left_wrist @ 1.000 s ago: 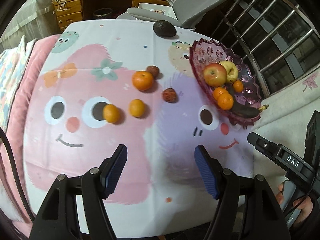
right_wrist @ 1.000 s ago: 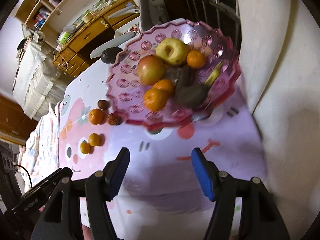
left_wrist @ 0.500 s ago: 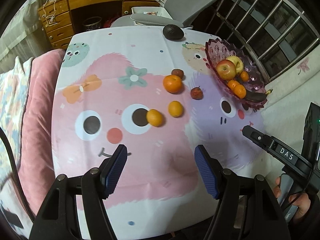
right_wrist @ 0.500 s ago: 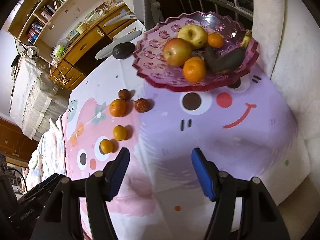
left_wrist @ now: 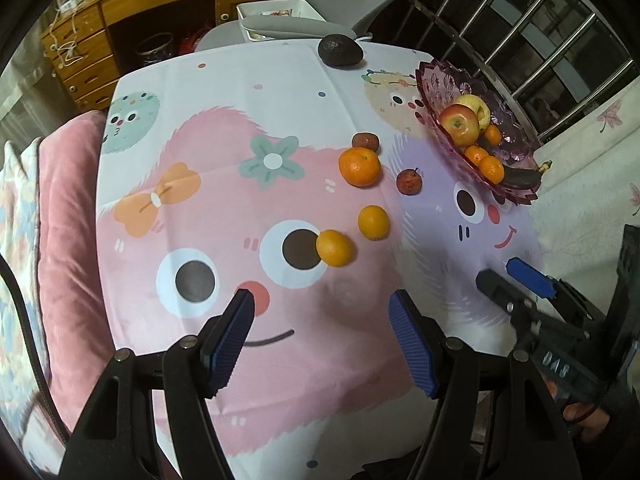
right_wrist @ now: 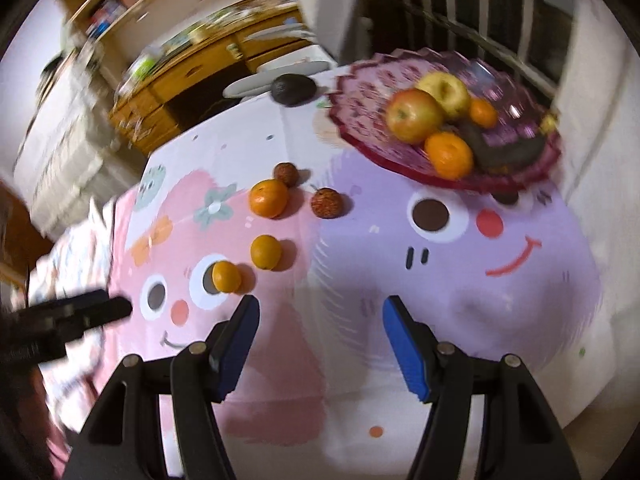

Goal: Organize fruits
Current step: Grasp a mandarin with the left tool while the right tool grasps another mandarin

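The small orange (left_wrist: 334, 247) nearest me is the fruit my next reach turns on. It sits on the table (left_wrist: 224, 92), on the rim of the printed cartoon eye, well short of the purple fruit dish (left_wrist: 440, 92) at the far right edge. A second small orange (left_wrist: 373, 222) lies just beyond it toward the dish, then a bigger orange (left_wrist: 359, 167), with two dark red fruits, one (left_wrist: 409, 181) between the bigger orange and the dish, one (left_wrist: 365, 141) just behind the bigger orange. A dark avocado (left_wrist: 340, 51) rests alone at the table's far edge, beyond the dish.

From my left hand-held gripper (left_wrist: 320, 332) the near orange lies almost straight ahead, a touch right of the line between the pads, with bare cloth between. It is round, so no long axis constrains my wrist. My right hand-held gripper (right_wrist: 318, 340) sees the same orange (right_wrist: 226, 277) off to its left, so I judge the left hand better lined up, while the right is closer to the dish.

Both hand-held grippers are spread wide and carry nothing. The dish already holds apples, oranges and a dark banana, so several loose fruits remain.
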Demonstrator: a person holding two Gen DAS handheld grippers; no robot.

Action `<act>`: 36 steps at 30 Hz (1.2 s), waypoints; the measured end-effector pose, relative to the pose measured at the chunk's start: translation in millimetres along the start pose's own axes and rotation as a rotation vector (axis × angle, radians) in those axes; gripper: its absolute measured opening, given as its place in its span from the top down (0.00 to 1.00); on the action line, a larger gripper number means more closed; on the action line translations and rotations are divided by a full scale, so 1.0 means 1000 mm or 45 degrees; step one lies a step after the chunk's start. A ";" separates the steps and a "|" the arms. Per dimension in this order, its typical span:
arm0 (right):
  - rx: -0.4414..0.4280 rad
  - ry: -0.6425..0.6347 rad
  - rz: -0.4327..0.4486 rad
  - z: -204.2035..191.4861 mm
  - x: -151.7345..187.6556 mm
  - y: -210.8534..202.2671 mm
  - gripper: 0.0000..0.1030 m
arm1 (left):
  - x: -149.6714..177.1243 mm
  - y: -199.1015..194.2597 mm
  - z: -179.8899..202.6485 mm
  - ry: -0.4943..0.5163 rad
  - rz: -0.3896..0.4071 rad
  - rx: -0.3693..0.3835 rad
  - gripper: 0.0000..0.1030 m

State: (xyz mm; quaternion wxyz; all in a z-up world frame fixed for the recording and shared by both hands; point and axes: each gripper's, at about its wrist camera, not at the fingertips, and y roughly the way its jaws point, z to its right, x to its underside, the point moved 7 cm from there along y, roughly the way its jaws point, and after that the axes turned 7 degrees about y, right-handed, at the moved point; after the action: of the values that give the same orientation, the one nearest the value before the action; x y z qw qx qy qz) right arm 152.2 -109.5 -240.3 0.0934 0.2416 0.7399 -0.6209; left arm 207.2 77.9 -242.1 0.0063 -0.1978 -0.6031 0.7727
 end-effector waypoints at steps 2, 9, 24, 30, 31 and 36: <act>0.017 -0.085 0.011 -0.006 -0.001 0.002 0.37 | -0.003 0.006 -0.001 0.000 -0.015 0.011 0.33; 0.032 -0.379 0.059 -0.026 -0.006 0.017 0.37 | -0.015 0.038 -0.004 -0.042 -0.077 0.073 0.34; -0.044 -0.728 0.055 -0.056 -0.007 0.065 0.47 | -0.032 0.103 -0.008 -0.138 -0.212 0.126 0.52; -0.093 -0.770 0.031 -0.062 -0.004 0.083 0.53 | -0.033 0.119 -0.010 -0.154 -0.252 0.135 0.59; -0.092 -0.781 0.026 -0.064 -0.003 0.087 0.54 | -0.033 0.122 -0.010 -0.154 -0.260 0.139 0.60; -0.074 -0.796 0.011 -0.064 -0.002 0.099 0.62 | -0.035 0.129 -0.001 -0.148 -0.274 0.171 0.67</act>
State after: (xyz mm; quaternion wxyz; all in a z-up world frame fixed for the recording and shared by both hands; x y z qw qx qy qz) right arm 211.0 -36.9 -312.6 0.3258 0.0392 0.6918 -0.6432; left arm 269.4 34.6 -351.9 0.0676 -0.0858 -0.5670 0.8165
